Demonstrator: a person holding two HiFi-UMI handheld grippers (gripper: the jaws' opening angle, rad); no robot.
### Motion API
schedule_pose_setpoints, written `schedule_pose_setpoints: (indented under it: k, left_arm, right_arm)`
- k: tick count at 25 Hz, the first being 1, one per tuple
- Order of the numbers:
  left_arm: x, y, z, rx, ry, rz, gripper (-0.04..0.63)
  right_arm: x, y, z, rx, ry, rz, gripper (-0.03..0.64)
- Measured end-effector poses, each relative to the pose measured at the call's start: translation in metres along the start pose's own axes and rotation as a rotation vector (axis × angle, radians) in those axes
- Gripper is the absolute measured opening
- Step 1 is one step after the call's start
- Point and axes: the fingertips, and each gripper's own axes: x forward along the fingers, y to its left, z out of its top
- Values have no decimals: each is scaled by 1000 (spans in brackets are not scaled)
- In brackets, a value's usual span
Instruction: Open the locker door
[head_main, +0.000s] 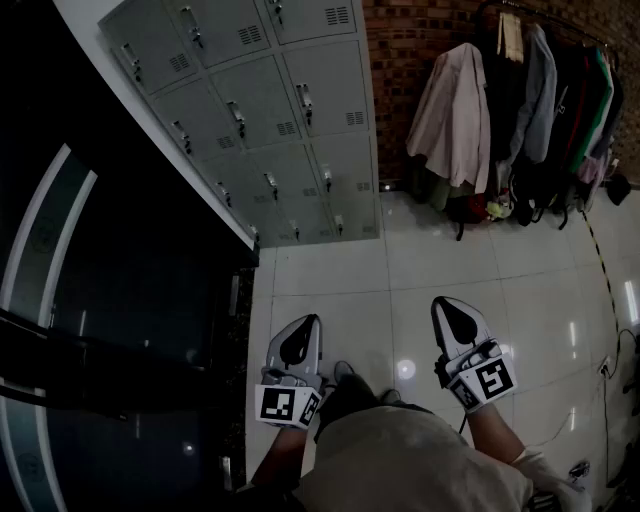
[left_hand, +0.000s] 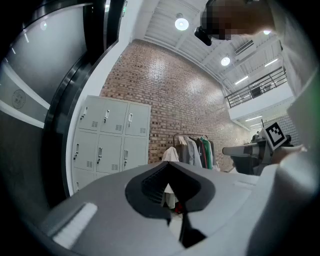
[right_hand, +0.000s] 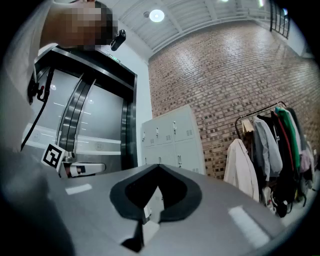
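The top of the head view cuts off the upper rows of the locker bank (head_main: 250, 120), and its handles and vent slots are too small to read in detail. The dark glazed panel (head_main: 100, 300) to its left is mostly black, with only pale curved reflections showing. Each gripper's own grey shell fills the lower half of its view and hides the floor just ahead. The left gripper (left_hand: 175, 210) has its jaws drawn together with nothing between them; only a thin slit shows a scrap of hanging clothes beyond. The right gripper (right_hand: 150, 215) is likewise closed and empty. The lockers are pale grey metal, three columns wide, every door flush and closed, each with a small upright handle and a louvred vent. They stand against the brick wall (head_main: 410, 40), ahead and to the left of both grippers and well apart from them. I cannot tell which door is the one meant. Bare glossy tiled floor (head_main: 340, 290) lies between the person's legs (head_main: 400, 460) and the locker fronts. A coat rack (head_main: 520, 110) hung with jackets bounds the space on the right.
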Motion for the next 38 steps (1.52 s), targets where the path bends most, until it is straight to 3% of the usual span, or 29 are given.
schedule_pose_setpoints:
  k: [3,6,12,19,23,27,32,35,38]
  left_arm:
    - [9,10,-3,-1,1,-6,77]
    - [18,19,-7,-5,-2,-13,77]
    - [50,45,-16,-15,-1,-29,77]
    - [102,98,-27,-25,-17,-44,77]
    - [133,132,-37,-25,-6,-47,77]
    - [169,171,-50,-39,12,-52,77]
    - [206,213,-67,-40,29,-75,77]
    - [227,240,-76,-45,30,-88,77]
    - [244,268,-87,-54,37,-97,77]
  right_arm:
    - [7,-4,-14,16,71,-9,0]
    - [21,-9,-9,2,8,-14,0]
    - [53,-24,-16,-15,7,-36,0]
    - [116,-47,-31,-22,8,-49,0]
    - [154,-57,-59,-6,106,-56,0]
    - [206,-72,-64,-12,51,-61,0]
    - [261,-84,-78,9,46,-75,0]
    - [290,-93,-100,11,105,-85,2]
    - [324,-101,-110,-2,72,-96,2]
